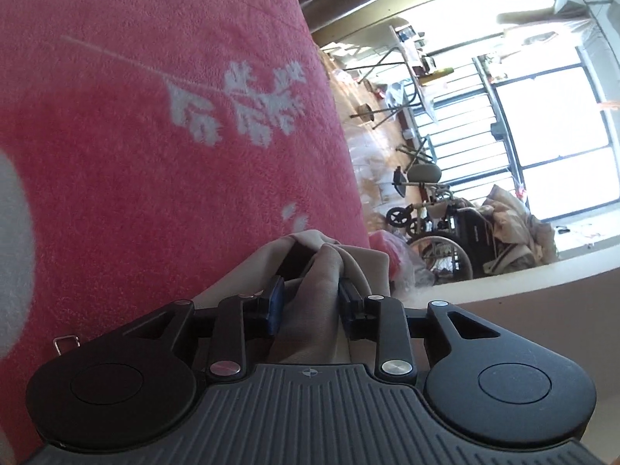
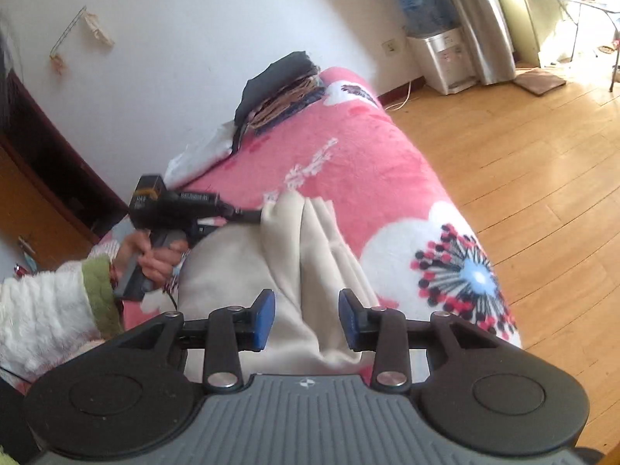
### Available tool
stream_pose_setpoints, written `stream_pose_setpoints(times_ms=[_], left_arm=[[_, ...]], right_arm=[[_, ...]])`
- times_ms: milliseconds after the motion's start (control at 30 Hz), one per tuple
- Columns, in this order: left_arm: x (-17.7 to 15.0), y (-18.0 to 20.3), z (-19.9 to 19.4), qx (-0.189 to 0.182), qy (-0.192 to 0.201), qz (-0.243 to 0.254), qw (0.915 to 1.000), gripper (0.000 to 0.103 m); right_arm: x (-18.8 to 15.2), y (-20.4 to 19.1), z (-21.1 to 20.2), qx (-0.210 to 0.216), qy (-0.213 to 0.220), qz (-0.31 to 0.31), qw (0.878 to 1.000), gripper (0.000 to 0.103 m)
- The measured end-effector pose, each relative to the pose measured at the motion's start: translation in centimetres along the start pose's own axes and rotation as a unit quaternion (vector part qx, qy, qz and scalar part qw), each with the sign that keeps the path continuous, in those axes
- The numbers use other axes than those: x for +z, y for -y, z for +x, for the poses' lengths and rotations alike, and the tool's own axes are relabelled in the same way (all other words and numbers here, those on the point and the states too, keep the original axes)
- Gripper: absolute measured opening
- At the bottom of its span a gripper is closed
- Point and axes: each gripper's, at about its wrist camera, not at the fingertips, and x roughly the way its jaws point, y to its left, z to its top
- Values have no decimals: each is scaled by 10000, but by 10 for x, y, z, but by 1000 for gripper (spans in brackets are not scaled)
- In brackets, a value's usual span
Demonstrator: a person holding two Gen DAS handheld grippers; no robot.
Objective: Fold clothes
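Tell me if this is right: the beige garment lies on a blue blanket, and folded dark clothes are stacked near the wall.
Not quite. The blanket is pink with white flowers, not blue, as the right wrist view shows. The beige garment does lie on it, and the folded dark clothes are stacked near the wall.

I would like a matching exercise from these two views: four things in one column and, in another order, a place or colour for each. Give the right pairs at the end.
Things:
1. beige garment
2. pink blanket
3. pile of dark folded clothes
4. water dispenser

Places or colours:
A. stands on the wooden floor by the white wall
B. covers the bed, with white flower prints
C. lies on the bed between the pads of the right hand-held gripper
D. sits at the far end of the bed, next to the wall

Pairs: 1-C, 2-B, 3-D, 4-A
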Motion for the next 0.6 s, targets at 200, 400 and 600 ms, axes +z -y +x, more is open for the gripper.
stream_pose_setpoints(times_ms=[200, 400, 600], left_arm=[[-4, 29, -22, 402, 322, 492, 9975, 35], [-22, 43, -33, 778, 606, 912, 9909, 35], [-37, 51, -13, 1122, 435, 1339, 9837, 35]], right_arm=[[-26, -33, 38, -67, 62, -1069, 9942, 39], [-32, -36, 62, -334, 102, -1600, 9865, 39], [4, -49, 82, -91, 699, -1972, 9778, 71]])
